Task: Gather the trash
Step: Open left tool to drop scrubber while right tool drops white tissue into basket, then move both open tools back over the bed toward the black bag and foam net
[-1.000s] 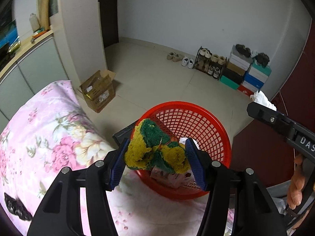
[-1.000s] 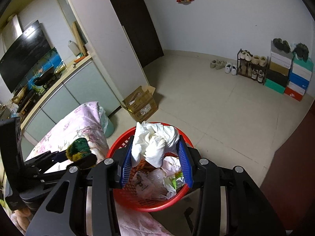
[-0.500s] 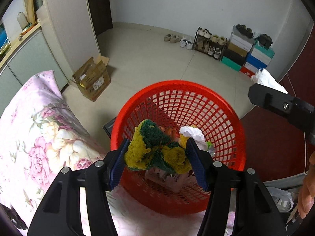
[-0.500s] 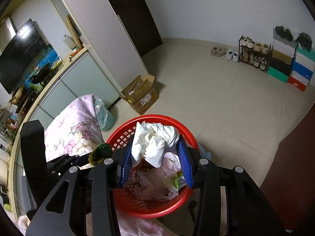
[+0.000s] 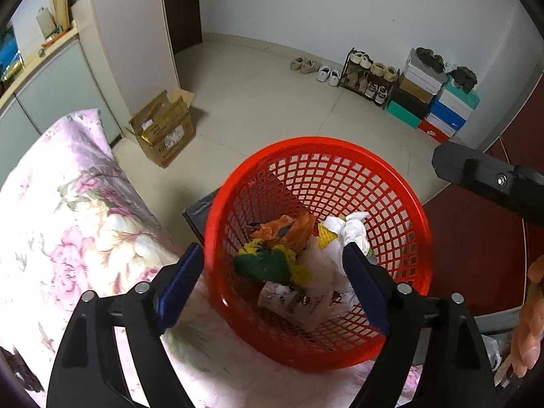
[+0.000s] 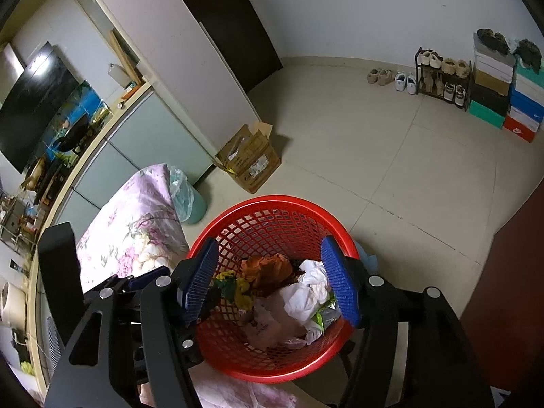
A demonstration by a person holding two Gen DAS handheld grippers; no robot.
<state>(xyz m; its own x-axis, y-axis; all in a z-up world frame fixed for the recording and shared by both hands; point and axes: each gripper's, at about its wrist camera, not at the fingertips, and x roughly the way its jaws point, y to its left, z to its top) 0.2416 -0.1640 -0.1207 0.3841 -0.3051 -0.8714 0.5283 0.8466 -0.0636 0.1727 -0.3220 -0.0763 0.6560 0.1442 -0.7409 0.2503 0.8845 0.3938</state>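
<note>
Both loads are dropping home — the left gripper (image 5: 272,278), clamped on the green-and-yellow sponge (image 5: 272,263) a moment ago, is now hanging spread wide and empty over the red basket (image 5: 404,190), with the sponge lying inside among the wrappers. The right gripper (image 6: 268,280) is gaping too, its white crumpled paper (image 6: 311,287) resting in the heap — so both are looking free for the next piece of trash.

We see a red lattice basket (image 5: 404,200) holding a green-and-yellow sponge (image 5: 268,263), an orange wrapper (image 5: 289,229) and white crumpled paper (image 5: 353,229). Beside it lies a pink floral bedcover (image 5: 68,210). Both tools have black arms and blue pads (image 6: 340,285).
</note>
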